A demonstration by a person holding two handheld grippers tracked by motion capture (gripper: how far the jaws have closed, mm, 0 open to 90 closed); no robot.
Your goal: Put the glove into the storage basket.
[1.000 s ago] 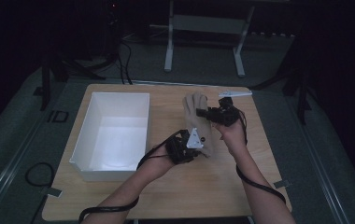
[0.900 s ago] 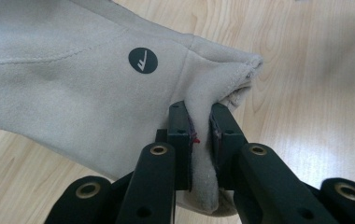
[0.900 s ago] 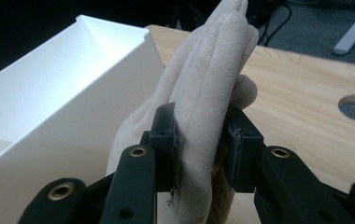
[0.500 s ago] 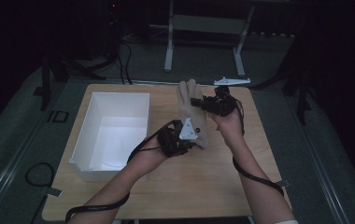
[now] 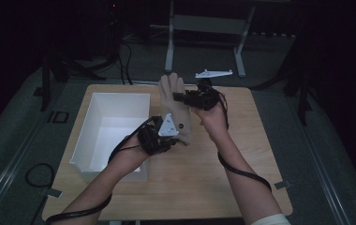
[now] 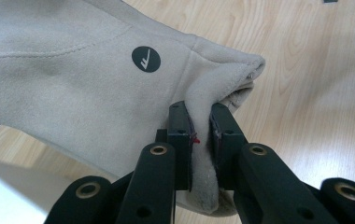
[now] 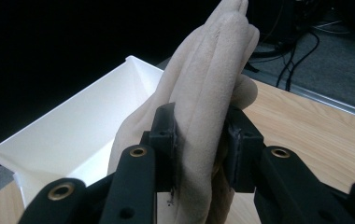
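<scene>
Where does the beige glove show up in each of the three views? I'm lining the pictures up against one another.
High view: the beige glove hangs above the table's middle, between the left gripper at its cuff and the right gripper higher up.
Left gripper view: upper left, its cuff edge pinched between the jaws.
Right gripper view: centre, fingers up, clamped between the jaws.
Shared landmark: the white box, at the left gripper view's lower-left corner and left in the right gripper view.
</scene>
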